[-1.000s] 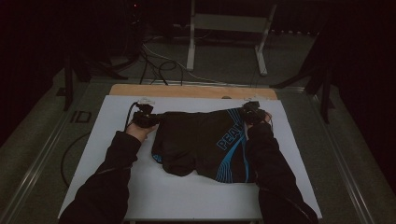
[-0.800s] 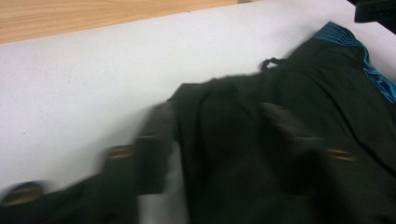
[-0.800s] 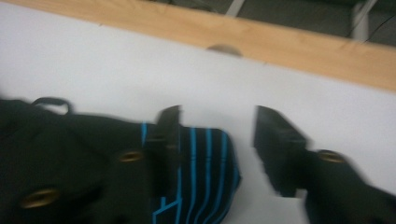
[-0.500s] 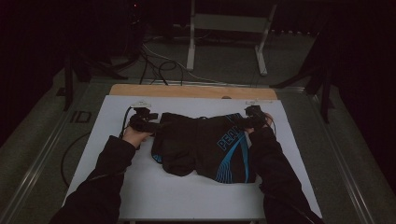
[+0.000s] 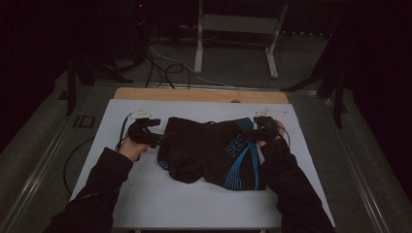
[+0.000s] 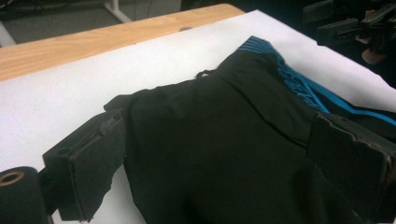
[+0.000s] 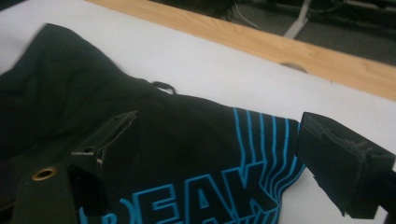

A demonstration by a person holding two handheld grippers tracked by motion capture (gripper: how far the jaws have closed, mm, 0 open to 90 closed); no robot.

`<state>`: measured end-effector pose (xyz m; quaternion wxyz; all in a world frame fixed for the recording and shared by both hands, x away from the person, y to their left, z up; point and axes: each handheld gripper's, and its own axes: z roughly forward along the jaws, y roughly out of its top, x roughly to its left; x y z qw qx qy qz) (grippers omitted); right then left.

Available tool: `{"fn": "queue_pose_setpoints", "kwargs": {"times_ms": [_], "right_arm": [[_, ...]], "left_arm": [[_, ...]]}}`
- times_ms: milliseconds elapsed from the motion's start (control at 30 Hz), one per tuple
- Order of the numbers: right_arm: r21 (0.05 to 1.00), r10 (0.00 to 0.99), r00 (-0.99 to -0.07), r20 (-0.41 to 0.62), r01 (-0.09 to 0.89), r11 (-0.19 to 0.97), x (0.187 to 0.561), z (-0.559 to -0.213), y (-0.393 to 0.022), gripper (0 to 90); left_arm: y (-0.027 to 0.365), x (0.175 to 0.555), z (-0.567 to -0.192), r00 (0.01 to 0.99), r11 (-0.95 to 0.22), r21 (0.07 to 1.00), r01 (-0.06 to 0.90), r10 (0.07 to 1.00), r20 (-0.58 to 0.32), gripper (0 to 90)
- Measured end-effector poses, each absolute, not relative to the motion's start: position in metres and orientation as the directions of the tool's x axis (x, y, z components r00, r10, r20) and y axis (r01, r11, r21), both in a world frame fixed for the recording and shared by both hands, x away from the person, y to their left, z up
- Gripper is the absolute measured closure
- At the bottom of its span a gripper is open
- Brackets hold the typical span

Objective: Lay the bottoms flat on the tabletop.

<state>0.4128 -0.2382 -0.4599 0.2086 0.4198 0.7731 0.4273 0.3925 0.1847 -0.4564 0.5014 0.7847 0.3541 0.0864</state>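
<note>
While the black shorts lay spread across the middle of the white table cover, a gripper sat at each of their upper corners. At the left of the high view, the left gripper rested just beside the garment's left edge, held in the person's left hand, with its cable looping back toward the near-left side. Its jaws had just been opening and stood spread wide; in the left gripper view the dark fabric lay between the two black jaws, but the pads did not pinch it.

Moving toward the middle, the shorts lay flat and somewhat rumpled, waistband toward the wooden strip at the far edge of the table, with a small black loop at the top edge. Blue stripes and blue lettering marked the right half of the cloth.

At the right, the right gripper sat at the striped upper corner, held in the right hand. Its jaws had likewise just been opening and stood well apart; in the right gripper view the lettered cloth lay beneath and between them, and the right-hand jaw hung over bare white cover, clear of the fabric.
</note>
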Motion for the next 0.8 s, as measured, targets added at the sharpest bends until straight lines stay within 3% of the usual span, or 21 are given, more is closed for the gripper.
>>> {"fn": "queue_pose_setpoints", "kwargs": {"times_ms": [233,400,700,800], "right_arm": [[0.863,0.798,-0.602,0.023,0.415,0.289,0.389,-0.442,-0.232,14.7],[0.877,0.761,-0.648,0.004,0.368,0.308,0.362,-0.433,-0.227,14.8],[0.878,0.735,-0.678,0.001,0.352,0.324,0.335,-0.437,-0.226,14.8],[0.877,0.733,-0.680,0.014,0.361,0.318,0.328,-0.439,-0.228,14.9]], "left_arm": [[0.192,0.364,-0.449,0.762,-0.244,0.870,0.428,0.615,-0.202,8.0],[0.192,0.331,-0.445,0.813,-0.285,0.893,0.349,0.566,-0.137,10.4],[0.186,0.294,-0.470,0.884,-0.423,0.854,0.303,0.459,-0.086,24.7],[0.188,0.290,-0.481,0.878,-0.466,0.829,0.308,0.475,-0.060,31.4]]}}
